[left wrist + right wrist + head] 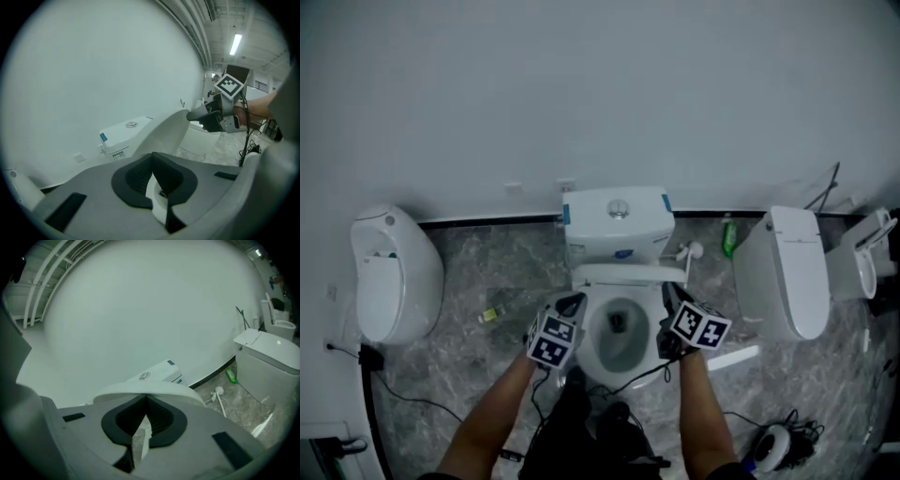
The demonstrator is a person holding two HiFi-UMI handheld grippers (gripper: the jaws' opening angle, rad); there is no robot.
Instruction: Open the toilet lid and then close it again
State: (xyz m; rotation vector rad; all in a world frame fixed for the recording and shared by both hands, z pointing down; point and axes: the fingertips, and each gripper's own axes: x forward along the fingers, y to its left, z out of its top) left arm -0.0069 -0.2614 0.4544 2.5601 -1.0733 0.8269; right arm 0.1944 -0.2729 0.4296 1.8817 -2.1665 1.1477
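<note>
Left gripper (pixel 571 303) and right gripper (pixel 668 293) are both clenched shut on nothing, one each side of the bowl (pixel 614 373). Lid (pixel 628 274) looks half-raised, right ahead of both tips, its long edge running across between them, tank (pixel 617 230) behind. Neither's nearer imo.

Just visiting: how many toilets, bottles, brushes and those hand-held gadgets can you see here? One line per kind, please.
Toilets: 4
Hand-held grippers, both shut on the middle toilet's lid: 2
Green bottle: 1
Toilet brush: 1
Total: 8
</note>
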